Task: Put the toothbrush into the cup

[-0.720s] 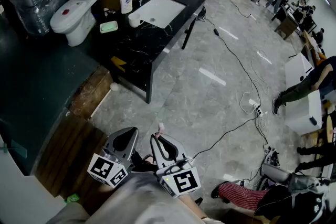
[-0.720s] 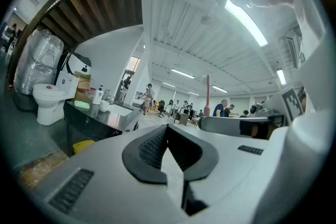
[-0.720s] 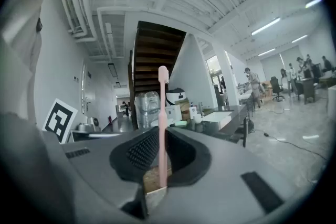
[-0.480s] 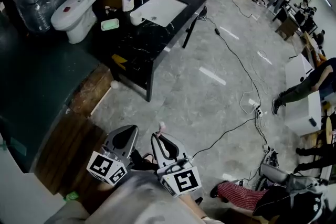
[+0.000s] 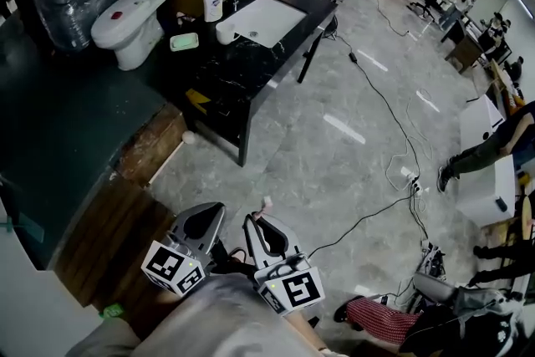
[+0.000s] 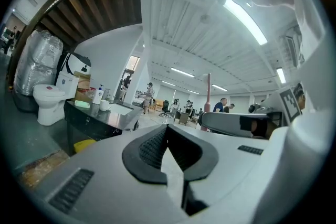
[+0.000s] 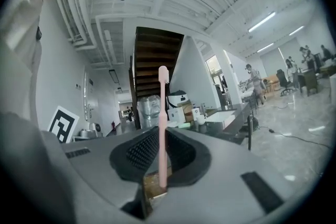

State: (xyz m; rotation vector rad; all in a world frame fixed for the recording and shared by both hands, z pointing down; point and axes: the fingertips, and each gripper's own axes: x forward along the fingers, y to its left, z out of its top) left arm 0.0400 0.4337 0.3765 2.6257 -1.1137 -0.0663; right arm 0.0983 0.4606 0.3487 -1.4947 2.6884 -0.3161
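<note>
A pink toothbrush (image 7: 163,128) stands upright between the jaws of my right gripper (image 7: 160,152), which is shut on its handle. In the head view its pale head (image 5: 267,202) sticks out past the right gripper (image 5: 259,221) at the bottom of the frame. My left gripper (image 5: 207,215) is just to its left, shut with nothing in it, as the left gripper view (image 6: 167,129) shows. The white cup (image 5: 226,33) stands far off on the black counter (image 5: 242,71), beside the sink. It shows small in both gripper views (image 6: 104,105) (image 7: 200,120).
On the counter are a white sink (image 5: 267,17), a green soap dish (image 5: 184,42) and a pump bottle (image 5: 215,4). A white toilet (image 5: 125,21) stands to its left. Cables (image 5: 393,121) cross the grey floor. A wooden step (image 5: 109,238) lies to my left. People stand at the right.
The counter and toilet have slid slightly right and down in the head view. Both grippers keep the same pose, and the toothbrush stays gripped.
</note>
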